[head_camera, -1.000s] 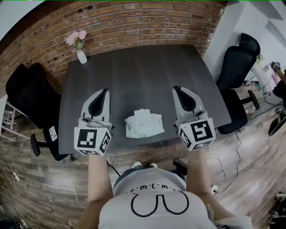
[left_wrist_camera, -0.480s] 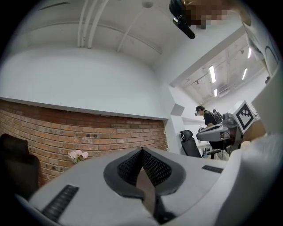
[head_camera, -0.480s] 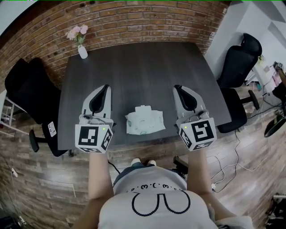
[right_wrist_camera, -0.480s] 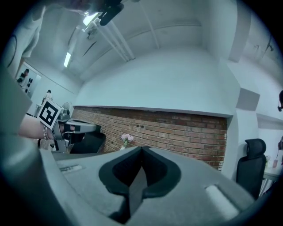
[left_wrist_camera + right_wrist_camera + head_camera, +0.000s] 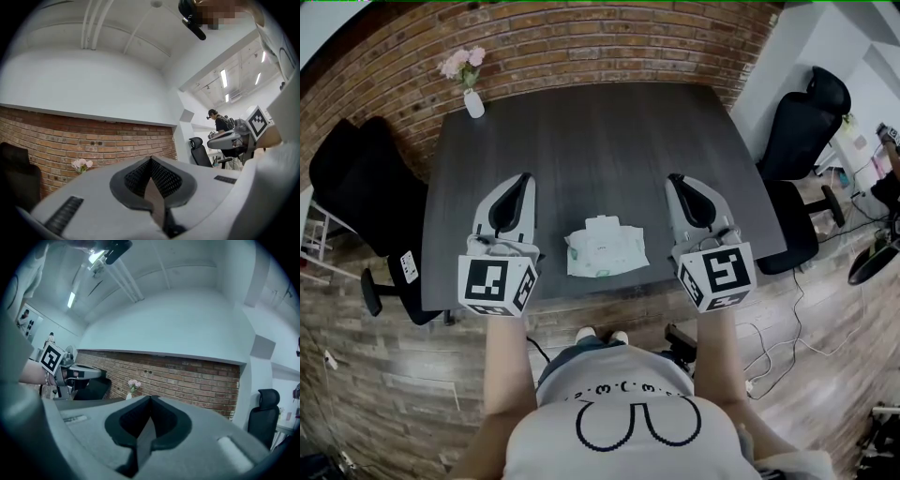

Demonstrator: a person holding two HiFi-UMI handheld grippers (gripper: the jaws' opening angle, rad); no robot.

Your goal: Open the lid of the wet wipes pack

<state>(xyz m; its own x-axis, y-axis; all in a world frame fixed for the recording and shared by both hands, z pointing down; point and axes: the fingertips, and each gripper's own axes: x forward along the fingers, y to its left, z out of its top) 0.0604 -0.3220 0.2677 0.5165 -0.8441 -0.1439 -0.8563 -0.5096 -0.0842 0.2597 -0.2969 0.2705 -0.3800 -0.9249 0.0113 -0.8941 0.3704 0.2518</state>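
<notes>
Plainly, the wet wipes pack [image 5: 606, 248] lies flat on the tabletop [image 5: 581, 141] near its front edge, between the two grippers and touching neither. It is a soft, pillow-like pouch of white film with pale green print. Its surface is crinkled and its outline roughly rectangular, with wavy ends. A paler rectangular patch sits toward its far edge. Whether that is the lid, and whether it is raised or flat, is too small to tell from the head view.

The left hand-held gripper [image 5: 522, 180] is held over the tabletop to the pack's left. The left gripper view shows its jaws pressed together at the tip, pinching nothing. The right hand-held gripper [image 5: 674, 180] is on the pack's right, its jaws likewise closed tip to tip and empty. Both have smooth light-grey plastic shells that taper to a point, and black mesh-textured pads [image 5: 164, 180] line the inner hollow. Each carries a cube [image 5: 495, 286] with black-and-white square markers at its rear.

The tabletop is a dark, matte, squarish slab with a faint grain. At its far left corner stands a small white vase [image 5: 473, 103] of pink flowers [image 5: 461, 64], close to a red brick wall [image 5: 581, 42]. Black office chairs [image 5: 356, 192] flank the table on a wood-plank floor [image 5: 394, 375].
</notes>
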